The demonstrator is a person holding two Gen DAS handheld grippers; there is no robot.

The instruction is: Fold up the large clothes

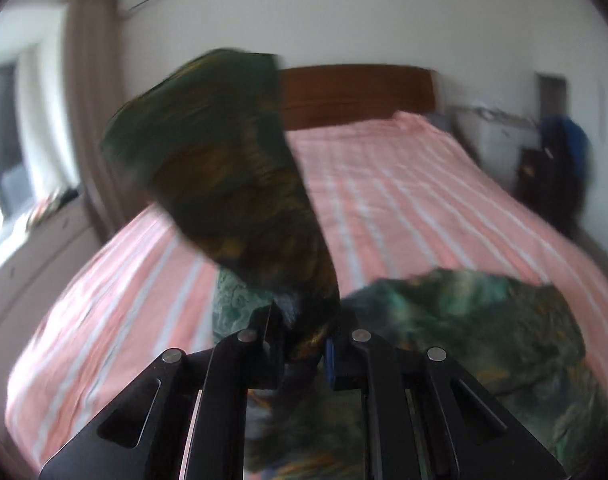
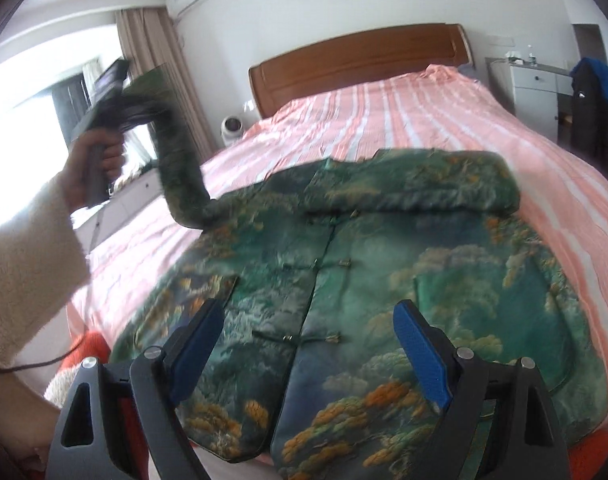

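Lifting sleeve, left gripper clamped on it | right gripper gaped empty over jacket | I judged: lay sleeve flat across chest.

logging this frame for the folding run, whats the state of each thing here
jacket: flat on the bed, front up, buttoned
left sleeve: lifted off the bed, pinched in the left claw
right sleeve: folded across the chest
left claw: shut on the sleeve
right claw: open, empty, above the hem
bed: made, striped pink cover
curtain: drawn aside
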